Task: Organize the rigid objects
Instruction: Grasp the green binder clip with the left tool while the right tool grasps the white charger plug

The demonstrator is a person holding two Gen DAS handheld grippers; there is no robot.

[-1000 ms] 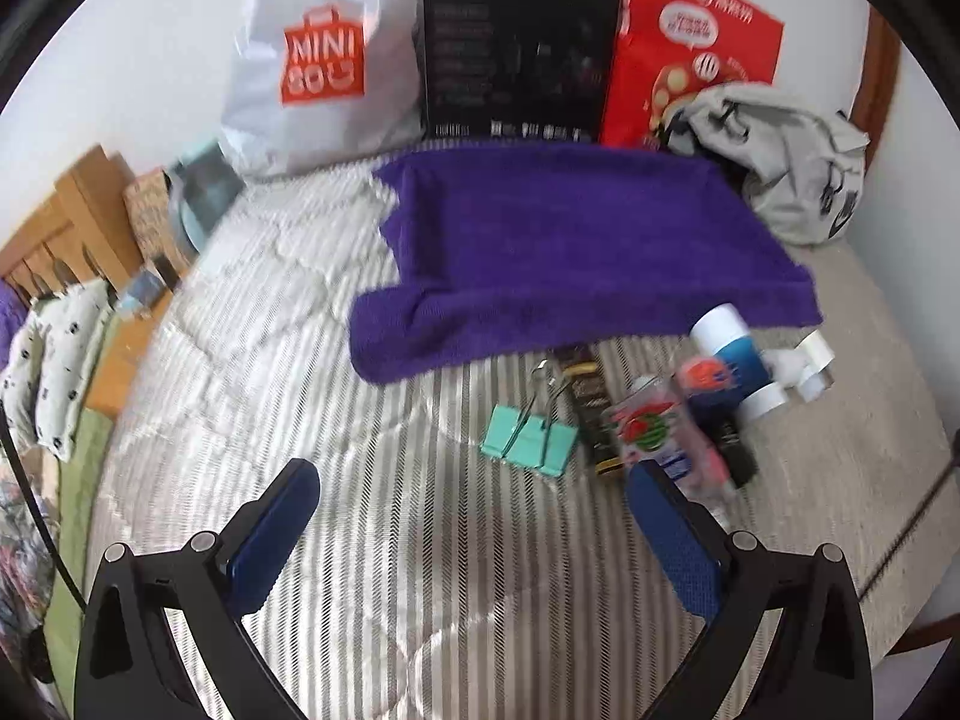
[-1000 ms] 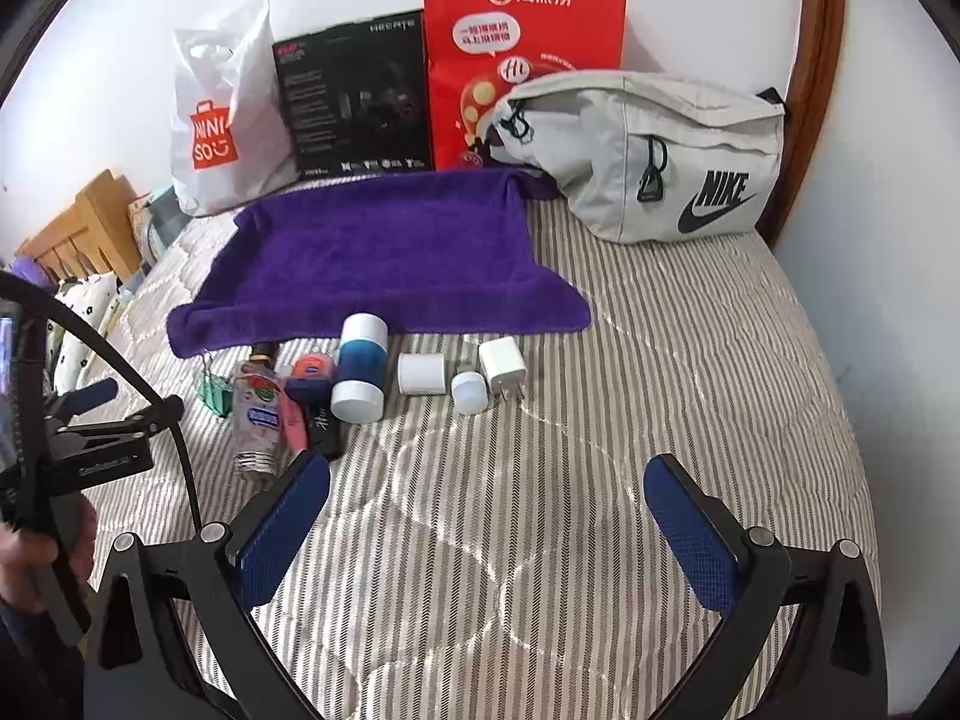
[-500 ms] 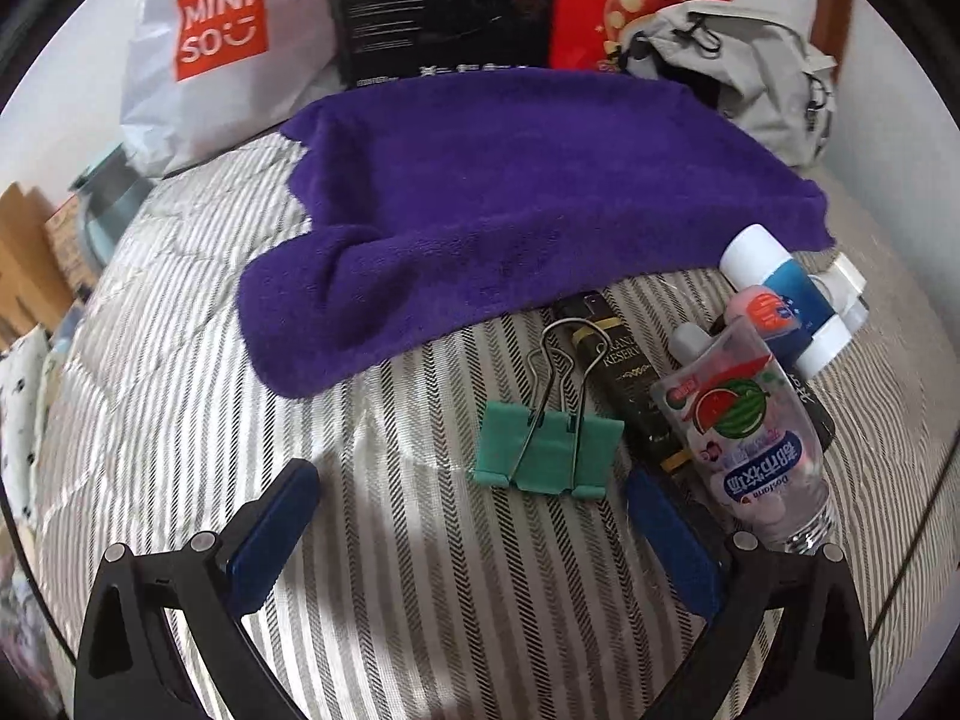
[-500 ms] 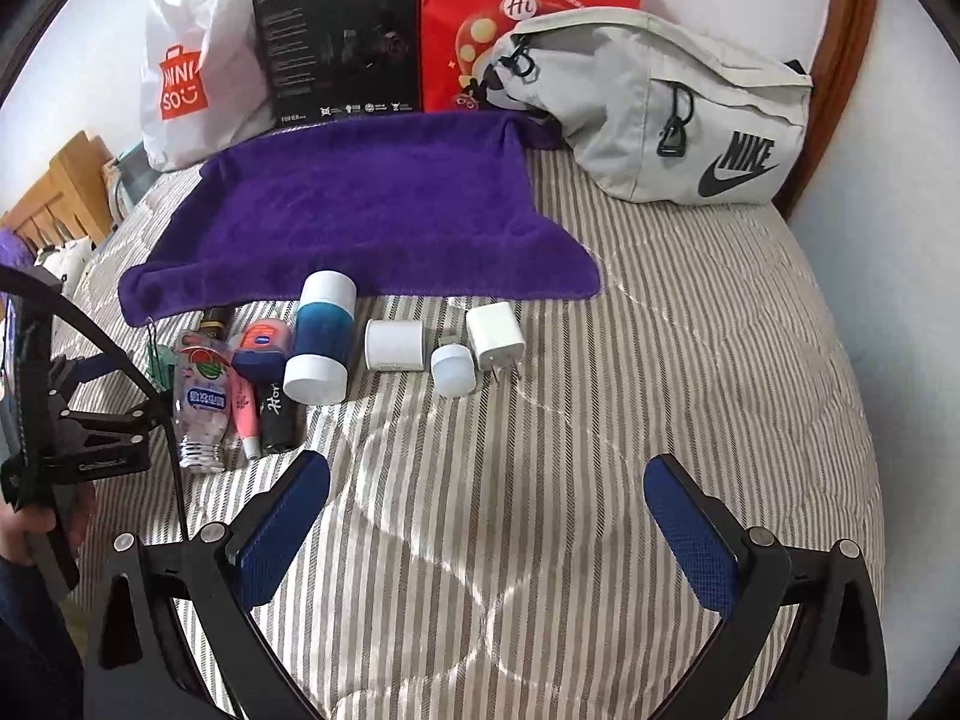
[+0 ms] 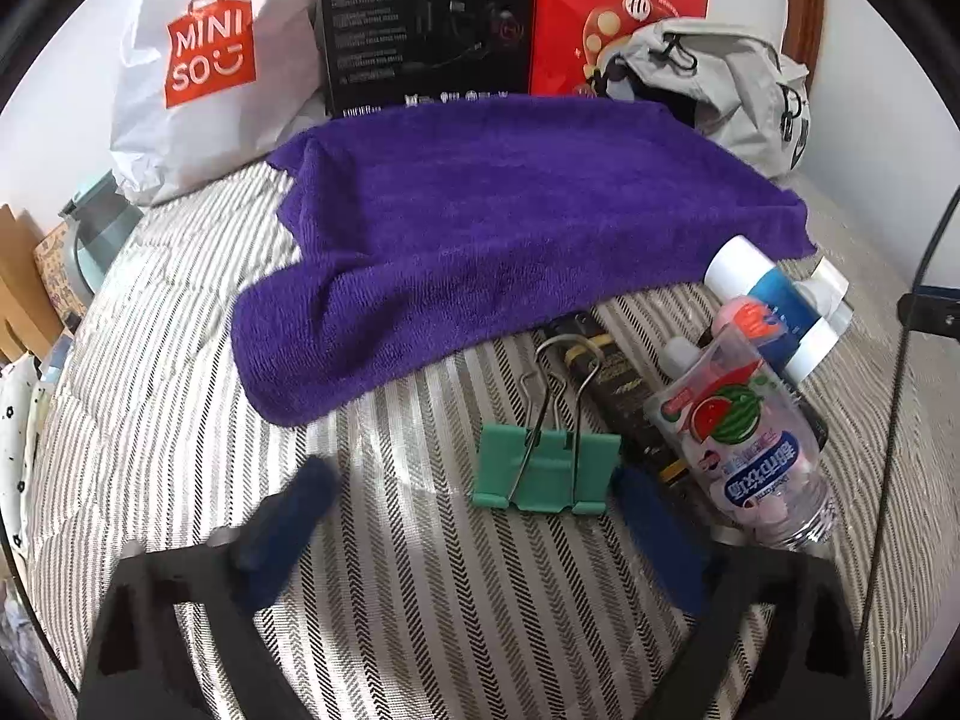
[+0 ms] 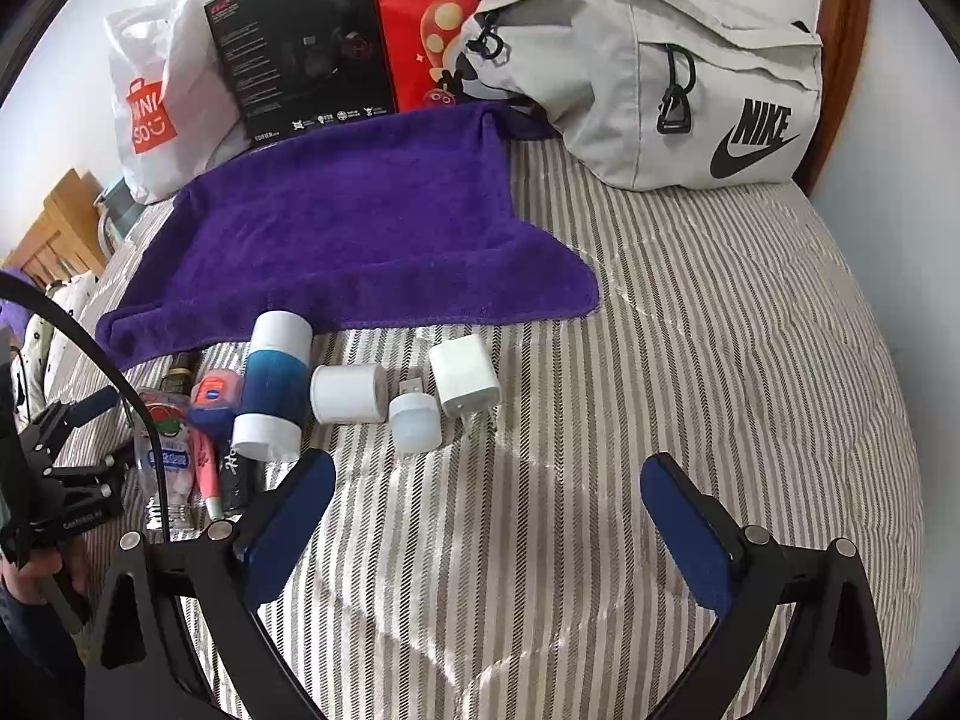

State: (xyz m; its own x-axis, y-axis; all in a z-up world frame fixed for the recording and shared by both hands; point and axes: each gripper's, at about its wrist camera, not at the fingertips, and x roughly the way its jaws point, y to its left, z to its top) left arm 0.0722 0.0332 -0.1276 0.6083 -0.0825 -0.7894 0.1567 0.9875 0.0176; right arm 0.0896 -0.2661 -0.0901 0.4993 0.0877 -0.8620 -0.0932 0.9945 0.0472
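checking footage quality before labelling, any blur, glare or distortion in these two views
Left wrist view: the left tool is smeared by motion blur, while the green binder clip stays sharp. Right wrist view: the right tool is crisp, and window light puts a sheen on the striped quilt. Both views: fisheye bending and dark corners.

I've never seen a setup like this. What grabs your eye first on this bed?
A big purple towel lies spread across the striped bed, with a row of small things along its near edge: a green binder clip, a watermelon-label bottle, and a white charger cube. Bags and boxes line the wall behind, with a grey Nike bag on the right. The left hand-held gripper sits open, right by the clip.
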